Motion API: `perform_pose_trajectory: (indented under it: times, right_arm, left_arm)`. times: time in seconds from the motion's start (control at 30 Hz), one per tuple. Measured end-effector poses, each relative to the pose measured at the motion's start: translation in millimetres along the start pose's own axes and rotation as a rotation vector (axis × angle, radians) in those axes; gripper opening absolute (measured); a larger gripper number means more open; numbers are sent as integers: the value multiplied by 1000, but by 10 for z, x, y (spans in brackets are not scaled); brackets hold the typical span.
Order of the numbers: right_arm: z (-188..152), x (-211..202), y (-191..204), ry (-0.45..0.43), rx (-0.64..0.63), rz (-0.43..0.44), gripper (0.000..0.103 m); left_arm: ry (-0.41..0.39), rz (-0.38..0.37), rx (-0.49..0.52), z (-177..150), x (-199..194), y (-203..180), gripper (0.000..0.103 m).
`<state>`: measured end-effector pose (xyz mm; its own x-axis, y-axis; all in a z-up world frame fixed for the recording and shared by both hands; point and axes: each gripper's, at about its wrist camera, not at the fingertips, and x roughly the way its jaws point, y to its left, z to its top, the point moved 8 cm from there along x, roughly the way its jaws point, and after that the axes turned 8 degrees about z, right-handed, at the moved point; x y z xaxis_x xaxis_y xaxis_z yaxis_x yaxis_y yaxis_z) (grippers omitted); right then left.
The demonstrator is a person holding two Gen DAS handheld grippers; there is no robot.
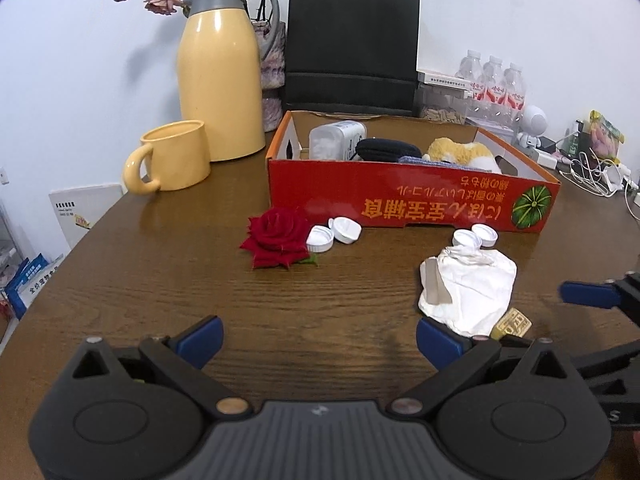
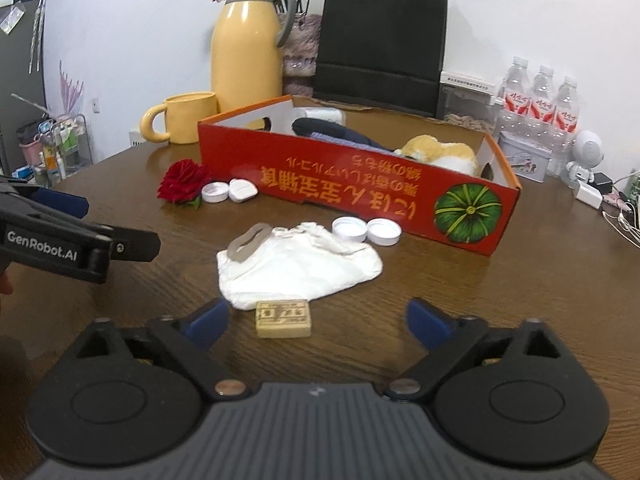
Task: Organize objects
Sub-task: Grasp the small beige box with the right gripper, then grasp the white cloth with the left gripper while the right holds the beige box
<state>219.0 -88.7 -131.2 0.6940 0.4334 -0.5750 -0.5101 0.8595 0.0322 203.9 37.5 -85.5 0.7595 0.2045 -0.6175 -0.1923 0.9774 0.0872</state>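
Note:
A red cardboard box (image 2: pixel 340 184) stands mid-table, holding a plush toy (image 2: pixel 440 152), a dark pouch and a white container. In front of it lie a red rose (image 2: pixel 184 182), two pairs of white caps (image 2: pixel 230 191) (image 2: pixel 366 230), a crumpled white cloth (image 2: pixel 296 268) and a small tan block (image 2: pixel 283 319). My right gripper (image 2: pixel 318 318) is open low over the table, with the tan block between its fingers, untouched. My left gripper (image 1: pixel 320 336) is open over bare wood, the cloth (image 1: pixel 468 288) by its right finger and the rose (image 1: pixel 276 236) ahead.
A yellow jug (image 1: pixel 220 76), a yellow mug (image 1: pixel 176 156) and a black paper bag (image 1: pixel 352 40) stand behind the box. Water bottles (image 2: pixel 540 96), a tin (image 2: pixel 524 160), a white robot figure and tangled cables (image 1: pixel 592 172) crowd the back right. The table edge curves off at left.

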Motion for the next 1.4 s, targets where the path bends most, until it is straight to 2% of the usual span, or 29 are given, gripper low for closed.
perform_pose_trajectory:
  times: [0.07,0.1,0.17,0.33,0.8,0.9,1.13,1.2,1.3,1.37,1.4]
  right_arm:
    - [-25,38,15,12,4,15,69]
    - [-37,58,24,19,6,27,63]
    - [-50,70,54,26,9,67,31]
    - [-35,2,58,-10,17,108,31]
    - [-7,-253,-652,-152,205,-55,31]
    - [-12,-258,-694,-154,221,-63,31]
    - [-14,-249,-679,-149,210,-62,31]
    - [-14,-248,-668,-148,208,-61,31]
    - [-17,-249,-657,-147,204,-59,31]
    - [-17,-252,-653,-147,202,-59,31]
    - [-19,-252,-651,-146,202,-57,31]
  left_arm:
    - [-2,-1,2,4,-16,-7,103]
    - [-3,-1,3,9,-23,-13,103]
    - [-5,-3,4,18,-33,-29,103]
    - [-4,-6,17,41,-21,-116,103]
    - [-6,-25,53,253,250,-542,102]
    - [12,-14,40,269,351,-604,92]
    - [14,-51,36,289,456,-744,64]
    - [16,-63,29,286,468,-772,60]
    - [15,-78,12,287,478,-782,48]
    - [16,-86,10,281,478,-789,35]
    - [17,-91,12,276,478,-795,32]
